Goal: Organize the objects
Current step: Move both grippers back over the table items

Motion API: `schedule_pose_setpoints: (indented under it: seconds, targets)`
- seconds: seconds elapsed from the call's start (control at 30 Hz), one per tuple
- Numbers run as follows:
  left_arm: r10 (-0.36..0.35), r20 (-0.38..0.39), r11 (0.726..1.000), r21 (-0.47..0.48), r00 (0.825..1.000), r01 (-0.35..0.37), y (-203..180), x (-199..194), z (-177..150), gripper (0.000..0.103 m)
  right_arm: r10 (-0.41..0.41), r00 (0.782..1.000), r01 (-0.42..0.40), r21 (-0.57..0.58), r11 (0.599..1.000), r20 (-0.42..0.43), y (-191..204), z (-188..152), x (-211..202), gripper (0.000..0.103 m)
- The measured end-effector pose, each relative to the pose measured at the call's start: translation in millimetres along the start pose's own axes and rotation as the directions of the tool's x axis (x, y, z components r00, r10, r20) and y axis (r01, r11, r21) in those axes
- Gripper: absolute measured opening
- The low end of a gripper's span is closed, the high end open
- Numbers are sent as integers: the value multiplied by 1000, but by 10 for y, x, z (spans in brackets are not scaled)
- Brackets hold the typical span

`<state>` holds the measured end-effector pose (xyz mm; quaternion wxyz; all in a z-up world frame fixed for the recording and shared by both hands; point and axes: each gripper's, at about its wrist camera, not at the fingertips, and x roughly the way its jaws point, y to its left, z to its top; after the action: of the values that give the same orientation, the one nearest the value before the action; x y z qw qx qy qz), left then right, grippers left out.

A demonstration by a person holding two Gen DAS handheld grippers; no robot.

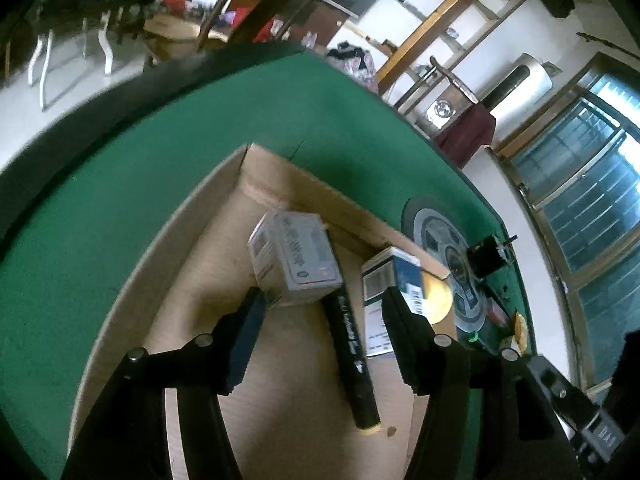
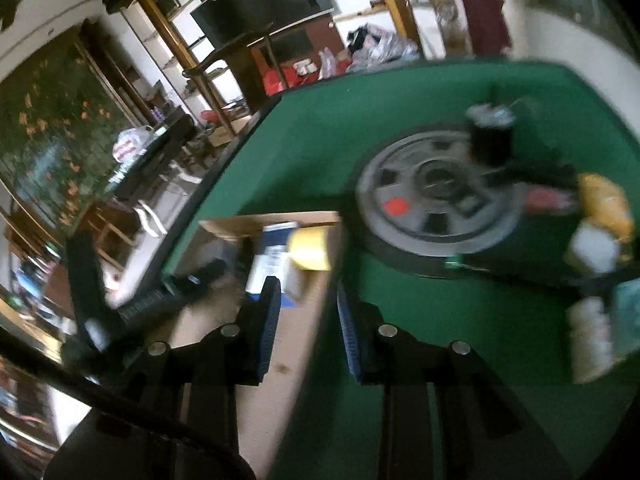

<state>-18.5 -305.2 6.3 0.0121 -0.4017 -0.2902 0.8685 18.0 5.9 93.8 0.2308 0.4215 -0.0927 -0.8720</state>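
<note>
A shallow cardboard box (image 1: 188, 236) lies on the green table (image 1: 120, 160). In it are a small white carton (image 1: 294, 258), a black marker with a yellow end (image 1: 352, 356), a blue-and-white carton (image 1: 396, 276) and a yellow tape roll (image 1: 436, 296). My left gripper (image 1: 326, 300) is open and empty above the box, its fingers either side of the marker. The right wrist view is blurred. My right gripper (image 2: 306, 292) is open and empty over the box's right edge (image 2: 332, 264), near the yellow roll (image 2: 310, 248) and blue carton (image 2: 272, 256).
A grey round disc (image 2: 436, 200) sits in the table's middle with a black cylinder (image 2: 490, 136) on it. Yellow and white items (image 2: 600, 216) lie at the right. Shelves, chairs and a window surround the table.
</note>
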Motion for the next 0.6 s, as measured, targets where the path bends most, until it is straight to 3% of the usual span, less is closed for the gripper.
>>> schedule_pose_setpoints:
  seconds: [0.17,0.23,0.27,0.3,0.37,0.4,0.53,0.6]
  targets:
    - [10,103,993,114,995,-22,-505,-566,-157,55,-116,987,124,-67,990,112,-115,-44,-511,27]
    - [-10,142,985,174,990,-15,-757,-850,-280,57,-180,960,203,-91,975,215,-160,-132,-837,27]
    - [-23,153,981,196,988,-8,-862,-959,-331,63,-210,941,243,-98,965,264,-170,-161,-971,34]
    - [-44,168,975,221,985,6,-997,-1104,-412,75,-246,913,292,-100,951,327,-207,-211,-1147,58]
    - [-88,189,967,250,978,39,-1172,-1305,-492,78,-263,884,320,-89,943,386,-328,-276,-1334,96]
    - [-107,190,962,266,976,54,-1240,-1379,-556,78,-258,890,309,-80,948,377,-470,-308,-1388,97]
    - [-170,135,943,310,976,121,-1572,-1377,-773,79,-287,943,283,50,958,170,-1111,-397,-1313,97]
    - [-166,104,938,324,981,124,-1665,-1261,-883,79,-286,950,273,112,955,126,-1376,-498,-1331,97]
